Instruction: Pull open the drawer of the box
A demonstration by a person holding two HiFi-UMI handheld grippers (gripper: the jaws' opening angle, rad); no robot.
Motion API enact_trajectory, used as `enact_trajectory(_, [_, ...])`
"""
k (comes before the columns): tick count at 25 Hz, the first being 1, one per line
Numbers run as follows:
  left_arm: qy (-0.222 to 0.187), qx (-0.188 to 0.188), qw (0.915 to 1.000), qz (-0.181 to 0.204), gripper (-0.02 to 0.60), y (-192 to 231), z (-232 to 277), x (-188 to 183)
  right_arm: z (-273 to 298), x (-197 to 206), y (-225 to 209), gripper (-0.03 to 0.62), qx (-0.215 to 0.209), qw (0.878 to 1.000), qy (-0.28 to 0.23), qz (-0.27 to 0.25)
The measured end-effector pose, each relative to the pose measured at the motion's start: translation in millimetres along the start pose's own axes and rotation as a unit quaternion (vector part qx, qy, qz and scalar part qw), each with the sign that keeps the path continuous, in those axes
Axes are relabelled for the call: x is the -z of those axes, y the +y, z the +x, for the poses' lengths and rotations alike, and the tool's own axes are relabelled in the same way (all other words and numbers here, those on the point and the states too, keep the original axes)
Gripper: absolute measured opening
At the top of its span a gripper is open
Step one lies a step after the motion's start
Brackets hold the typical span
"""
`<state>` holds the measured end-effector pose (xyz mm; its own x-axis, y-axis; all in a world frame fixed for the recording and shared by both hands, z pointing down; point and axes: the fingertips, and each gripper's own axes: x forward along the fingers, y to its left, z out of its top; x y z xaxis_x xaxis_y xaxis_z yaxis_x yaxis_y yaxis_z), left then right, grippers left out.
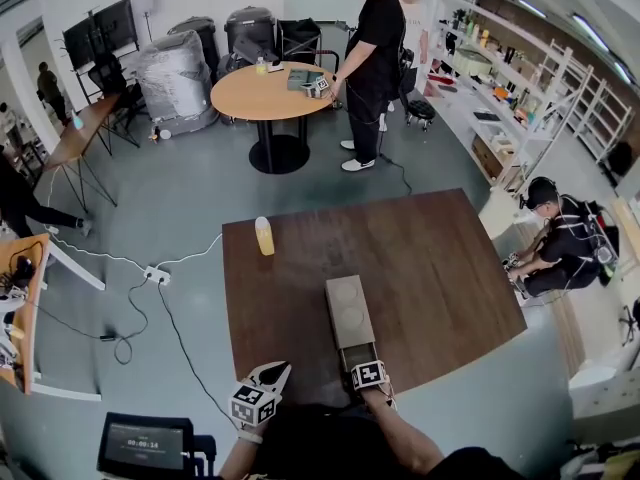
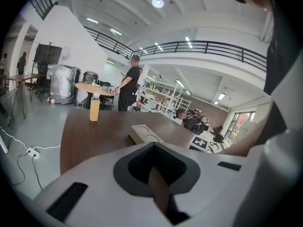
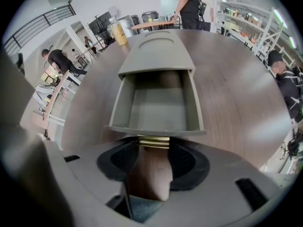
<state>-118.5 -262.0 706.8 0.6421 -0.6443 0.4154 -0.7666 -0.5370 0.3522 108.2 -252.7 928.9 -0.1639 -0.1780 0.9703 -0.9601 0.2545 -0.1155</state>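
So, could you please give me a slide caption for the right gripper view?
Right gripper grips the brass knob, the drawer pulled open and empty.

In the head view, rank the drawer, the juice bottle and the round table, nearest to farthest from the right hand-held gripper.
1. drawer, pulled open, its front held by the right hand-held gripper.
2. juice bottle, up-left on the brown table.
3. round table, far across the floor, upper left.
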Motion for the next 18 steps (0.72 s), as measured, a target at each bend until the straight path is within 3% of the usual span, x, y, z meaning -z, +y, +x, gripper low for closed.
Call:
enact_trajectory(4, [0.002, 0.003, 1.0, 0.001, 0.006, -3.6, 0.7, 1.7, -2.7, 17.7, -6.7, 0.176, 0.017, 1.0, 0.017, -0.001])
enact_trajectory(9, [0.004, 0.01, 0.9999, 0.002, 0.006, -12.1, 3.1, 0.9, -5.7, 15.1, 3.5, 0.176, -0.011, 1.0, -0.002, 0.001])
enact_trajectory(18, [0.009, 0.014, 0.9999, 0.002, 0.006, -14.9, 4.3, 2.9, -11.0, 27.0, 3.3, 0.176, -0.013, 1.0, 0.003, 0.0])
